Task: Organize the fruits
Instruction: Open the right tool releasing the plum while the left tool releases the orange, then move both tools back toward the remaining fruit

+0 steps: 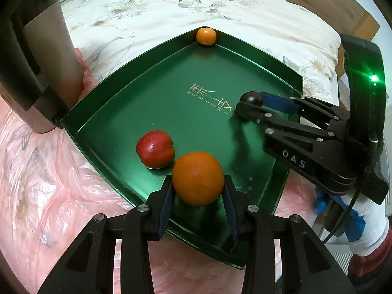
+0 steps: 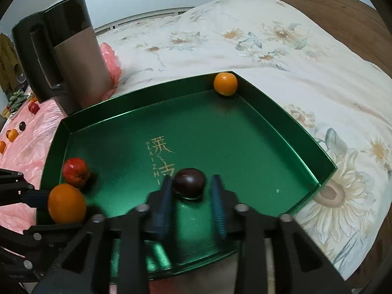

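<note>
underneath, green tray (image 2: 281,112) rests on floral bedspread (image 2: 281,49), pink plastic (image 2: 29,132) alongside.

green tray (image 2: 289,132) with gold lettering, orange orange (image 1: 198,178), red apple (image 1: 155,148), dark maroon plum (image 2: 189,182), cream floral bedspread (image 2: 269,39), pink plastic sheet (image 1: 49,176), brown-black kettle (image 2: 71,49)

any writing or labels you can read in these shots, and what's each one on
"DAS": white letters on the side of the right tongs, seen from the left wrist view.
"LAIZHI": small gold letters on the floor of the green tray, beside larger gold Chinese characters; I cannot read those characters with confidence.
No readable text on the kettle, the bedspread or the fruits.
</note>
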Demonstrator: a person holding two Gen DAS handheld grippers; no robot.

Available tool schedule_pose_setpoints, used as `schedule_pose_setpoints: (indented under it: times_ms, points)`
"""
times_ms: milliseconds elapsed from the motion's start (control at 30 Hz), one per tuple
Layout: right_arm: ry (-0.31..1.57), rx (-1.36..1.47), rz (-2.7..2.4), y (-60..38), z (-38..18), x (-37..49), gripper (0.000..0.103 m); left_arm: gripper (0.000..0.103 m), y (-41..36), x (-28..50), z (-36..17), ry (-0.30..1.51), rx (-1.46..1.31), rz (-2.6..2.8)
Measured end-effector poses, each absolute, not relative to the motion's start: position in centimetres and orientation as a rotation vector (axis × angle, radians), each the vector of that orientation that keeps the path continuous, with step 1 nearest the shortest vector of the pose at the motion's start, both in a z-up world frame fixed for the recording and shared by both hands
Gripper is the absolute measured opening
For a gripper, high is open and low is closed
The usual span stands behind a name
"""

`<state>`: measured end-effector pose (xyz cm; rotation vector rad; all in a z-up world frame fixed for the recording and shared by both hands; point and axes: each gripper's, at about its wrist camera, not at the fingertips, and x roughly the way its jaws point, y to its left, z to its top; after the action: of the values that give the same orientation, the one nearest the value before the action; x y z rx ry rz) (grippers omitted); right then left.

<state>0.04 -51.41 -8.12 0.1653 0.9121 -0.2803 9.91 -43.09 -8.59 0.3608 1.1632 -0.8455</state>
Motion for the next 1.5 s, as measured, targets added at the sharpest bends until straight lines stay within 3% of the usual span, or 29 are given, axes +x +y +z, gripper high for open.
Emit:
schedule_pose_setpoints:
  times_ms: [200,233,267,300,433,533,867,1233,1333,1500]
  points:
    - [0.893,0.168,-0.273,-51.1,-7.4,-0.4,0.018,0.035,-42.9,9.4,-8.0,1.137,0.373,-0.837]
    - [0.889,0.167,-0.275,-50.9,-7.3,-0.6,0.022,0.043,-42.8,9.2,-7.8,1.123,0.371,-0.838]
    - [0.885,0.166,-0.278,-50.8,-7.0,-0.7,0.033,0.052,-42.6,9.1,-7.5,1.111,0.366,-0.836]
    - [0.877,0.164,-0.284,-50.7,-6.7,-0.9,0.041,0.053,-42.4,9.0,-7.0,1.095,0.358,-0.831]
    - [0.85,0.178,-0.291,-50.3,-5.7,-1.9,0.044,0.053,-41.7,8.5,-5.7,1.068,0.346,-0.843]
    - [0.823,0.193,-0.304,-49.9,-4.7,-3.0,0.061,0.054,-40.8,7.9,-4.7,1.042,0.34,-0.849]
    - [0.696,0.2,-0.291,-45.8,-0.5,-6.4,0.063,0.059,-36.4,5.3,-1.8,0.953,0.329,-0.815]
    - [0.687,0.256,-0.218,-40.6,1.1,-9.6,0.063,0.059,-29.9,2.3,0.5,0.903,0.293,-0.729]
    - [0.685,0.284,-0.155,-39.0,1.4,-10.2,0.08,0.059,-27.7,1.7,0.8,0.898,0.27,-0.719]
    - [0.686,0.248,-0.125,-35.7,2.1,-10.2,0.083,0.059,-24.3,0.5,1.3,0.869,0.256,-0.686]
